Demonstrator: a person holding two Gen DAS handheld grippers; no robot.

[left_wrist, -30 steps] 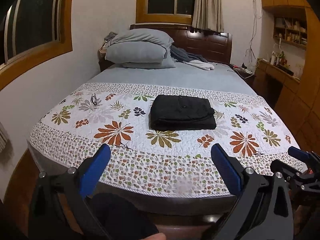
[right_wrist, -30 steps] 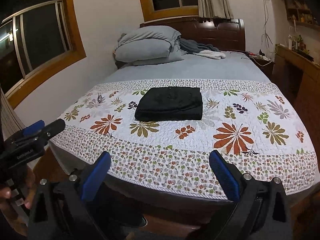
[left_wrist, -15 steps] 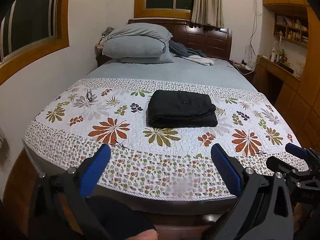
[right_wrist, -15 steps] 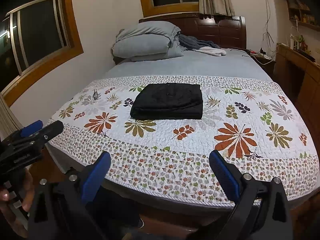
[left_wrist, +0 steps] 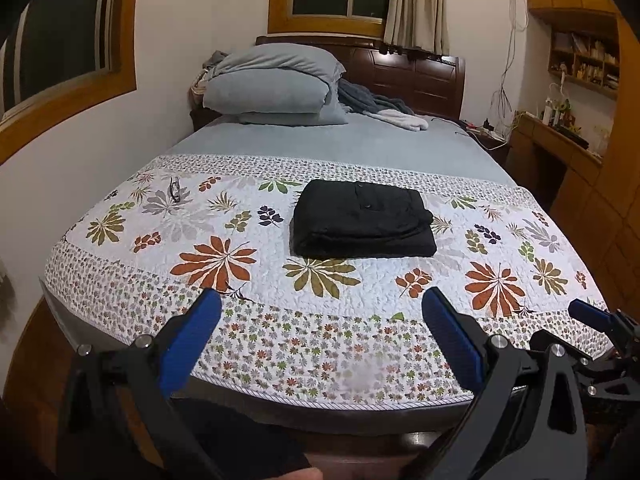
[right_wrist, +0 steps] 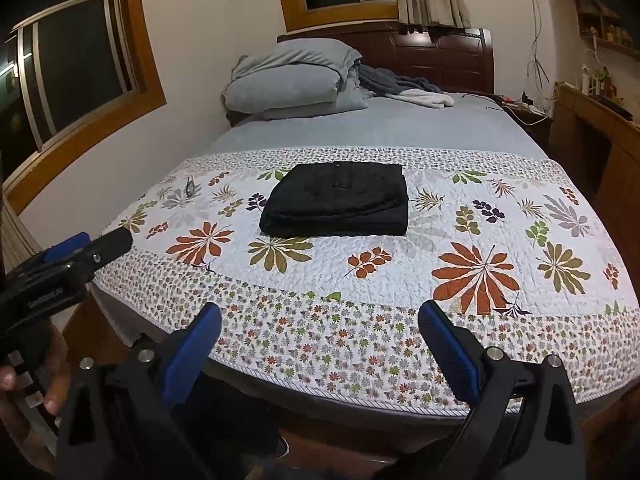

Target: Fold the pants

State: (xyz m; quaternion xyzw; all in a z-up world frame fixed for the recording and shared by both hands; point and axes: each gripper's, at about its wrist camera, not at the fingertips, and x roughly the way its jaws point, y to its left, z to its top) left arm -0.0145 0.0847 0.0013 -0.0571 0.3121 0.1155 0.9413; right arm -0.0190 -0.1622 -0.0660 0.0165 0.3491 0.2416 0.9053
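The black pants (left_wrist: 362, 220) lie folded into a compact rectangle on the floral quilt (left_wrist: 240, 264), near the middle of the bed; they also show in the right wrist view (right_wrist: 338, 200). My left gripper (left_wrist: 320, 312) is open and empty, held back over the bed's foot edge. My right gripper (right_wrist: 318, 320) is open and empty too, likewise short of the quilt. Each gripper shows at the edge of the other's view: the right one in the left wrist view (left_wrist: 600, 320), the left one in the right wrist view (right_wrist: 80, 248).
Grey pillows (left_wrist: 272, 88) and loose clothes (left_wrist: 384, 110) lie at the headboard end. A pair of glasses (left_wrist: 175, 189) rests on the quilt's left side. A wall runs along the bed's left; wooden cabinets (left_wrist: 580, 184) stand to the right.
Both grippers have drifted slightly, shifting the view of the bed a little. The folded pants have not moved and both grippers stay open.
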